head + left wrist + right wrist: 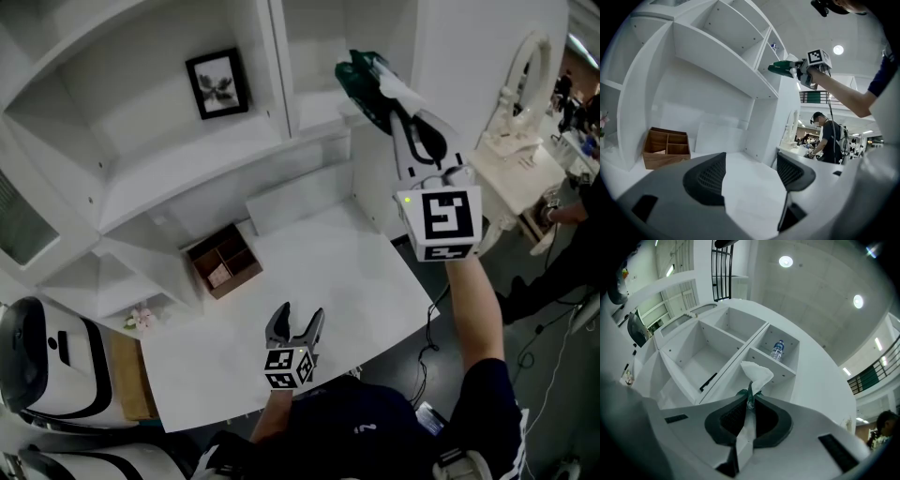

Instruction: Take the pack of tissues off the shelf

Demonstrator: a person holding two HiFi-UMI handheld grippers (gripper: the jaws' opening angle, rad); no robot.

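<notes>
Tissue pack (357, 75), green with a white sheet standing out of its top, is clamped at its edge between the closed jaws of the right gripper (749, 402), which is raised high at arm's length in front of the upper compartments of the white shelf unit (309, 111). In the left gripper view the pack hangs in the air just before the shelf's front edge and rests on no board, so the lift appears done or nearly done; whether it is fully clear of the compartment cannot be told for certain. A water bottle (777, 349) stands in a compartment above and behind the pack, apart from it. Left gripper (300, 323) is held low over the white desk (356, 281), jaws spread with nothing between them, well apart from the pack and from the wooden divided box (223, 261) at the desk's back. A framed picture (217, 82) stands on a shelf to the left. What remains, by judgement, is to draw the pack away from the shelf and bring it down.
</notes>
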